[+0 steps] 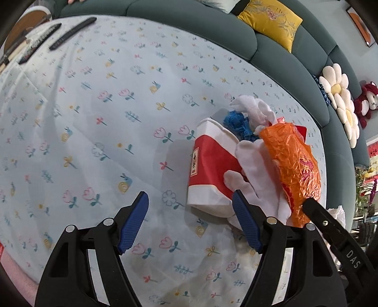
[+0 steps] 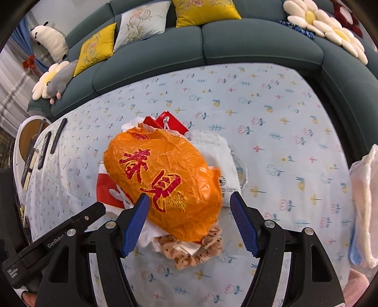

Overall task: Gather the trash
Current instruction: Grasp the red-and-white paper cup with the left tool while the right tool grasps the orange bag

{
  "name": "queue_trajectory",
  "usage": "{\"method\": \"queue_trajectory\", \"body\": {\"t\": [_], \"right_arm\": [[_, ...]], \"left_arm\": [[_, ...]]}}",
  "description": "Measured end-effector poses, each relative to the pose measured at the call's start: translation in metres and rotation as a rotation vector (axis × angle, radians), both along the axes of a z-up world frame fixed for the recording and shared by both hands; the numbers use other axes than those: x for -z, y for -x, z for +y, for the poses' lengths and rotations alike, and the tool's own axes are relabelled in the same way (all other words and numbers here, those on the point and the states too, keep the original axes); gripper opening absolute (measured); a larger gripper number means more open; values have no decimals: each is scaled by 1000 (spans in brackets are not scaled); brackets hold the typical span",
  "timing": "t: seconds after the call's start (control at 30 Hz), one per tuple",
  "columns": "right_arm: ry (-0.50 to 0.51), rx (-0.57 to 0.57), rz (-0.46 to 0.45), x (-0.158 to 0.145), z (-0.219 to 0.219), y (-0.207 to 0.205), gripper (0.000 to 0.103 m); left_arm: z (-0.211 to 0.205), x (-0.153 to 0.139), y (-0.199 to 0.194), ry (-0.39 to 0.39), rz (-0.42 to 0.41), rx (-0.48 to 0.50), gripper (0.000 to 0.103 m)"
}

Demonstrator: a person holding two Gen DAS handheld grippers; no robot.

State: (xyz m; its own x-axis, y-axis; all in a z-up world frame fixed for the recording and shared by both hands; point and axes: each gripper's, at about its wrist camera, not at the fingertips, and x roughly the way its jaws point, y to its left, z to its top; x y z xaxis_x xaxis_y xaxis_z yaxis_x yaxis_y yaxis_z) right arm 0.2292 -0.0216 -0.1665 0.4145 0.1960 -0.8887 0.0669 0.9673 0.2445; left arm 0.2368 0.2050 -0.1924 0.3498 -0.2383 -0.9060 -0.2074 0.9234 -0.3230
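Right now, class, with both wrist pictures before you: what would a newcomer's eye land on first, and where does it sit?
First, the crinkled orange wrapper with red characters, topping a trash pile mid-table, between the open fingers of the right gripper. Beside it lie a red-and-white paper bag and a white glove, just ahead of the open left gripper. Behind runs a teal sofa with yellow cushions.

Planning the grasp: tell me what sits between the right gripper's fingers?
The orange wrapper fills the open right gripper, per the right wrist view.

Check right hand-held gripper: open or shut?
Open. The right hand-held gripper has its jaws spread wide around the orange bag, not clamping it.
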Motion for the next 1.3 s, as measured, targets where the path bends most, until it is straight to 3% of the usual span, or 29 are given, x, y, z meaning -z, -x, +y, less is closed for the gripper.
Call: {"method": "queue_trajectory", "body": {"t": [0.17, 0.23, 0.6, 0.87, 0.93, 0.97, 1.23, 1.27, 1.3], "right_arm": [[-15, -13, 1, 4, 4, -4, 61], [-28, -24, 3, 4, 5, -3, 47], [-47, -28, -70, -24, -3, 13, 18], [-55, -29, -162, -65, -8, 29, 16], [-60, -27, -185, -77, -10, 32, 16], [-63, -25, -199, -83, -12, 35, 16], [-62, -3, -260, -116, -30, 55, 16], [-54, -1, -263, -118, -33, 59, 16], [-47, 0, -265, -118, -36, 62, 16]], "left_arm": [[-7, 6, -6, 34, 2, 35, 53], [-11, 7, -7, 48, -1, 51, 41], [-2, -12, 10, 2, -52, 6, 33], [7, -46, 28, -61, -125, -29, 31], [4, -59, 30, -59, -145, -28, 18], [1, -64, 31, -59, -149, -25, 1], [-14, -94, 45, -21, -195, 13, 0], [-15, -93, 49, -15, -197, 20, 5], [-16, -91, 52, -19, -190, 29, 23]]}}
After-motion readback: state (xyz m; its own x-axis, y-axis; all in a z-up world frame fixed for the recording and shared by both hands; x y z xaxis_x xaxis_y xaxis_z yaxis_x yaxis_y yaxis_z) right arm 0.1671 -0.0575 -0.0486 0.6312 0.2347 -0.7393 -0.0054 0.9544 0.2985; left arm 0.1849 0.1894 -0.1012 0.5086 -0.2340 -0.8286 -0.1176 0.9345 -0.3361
